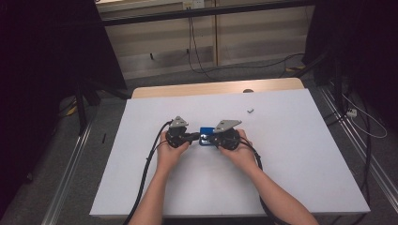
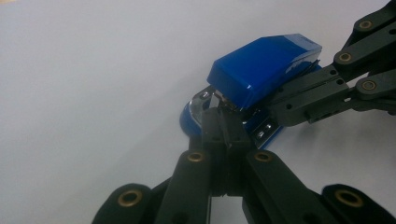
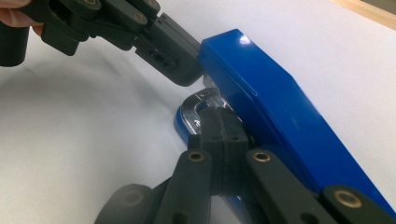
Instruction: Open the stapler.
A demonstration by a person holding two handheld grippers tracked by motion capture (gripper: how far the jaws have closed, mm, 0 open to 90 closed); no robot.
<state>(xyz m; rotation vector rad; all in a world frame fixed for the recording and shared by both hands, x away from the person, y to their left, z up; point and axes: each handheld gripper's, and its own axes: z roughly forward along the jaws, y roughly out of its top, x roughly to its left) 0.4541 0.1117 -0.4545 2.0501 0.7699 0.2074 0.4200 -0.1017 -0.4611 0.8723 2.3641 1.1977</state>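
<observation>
Blue stapler (image 1: 205,136) lies mid-table (image 1: 300,154) between the left gripper (image 2: 223,128) and right gripper (image 3: 219,123), each with jaws pressed together at its metal mouth; uneven pushing may pivot it, slipping the tips off the glossy casing.

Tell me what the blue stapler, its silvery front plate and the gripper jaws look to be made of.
Blue stapler: probably glossy moulded plastic; smooth faces with bright highlights.
Front plate: likely polished metal; silvery and mirror-like.
Left gripper and right gripper: matt black links, plastic or coated metal, hard to say; brass-coloured pivot rings at the joints.
</observation>
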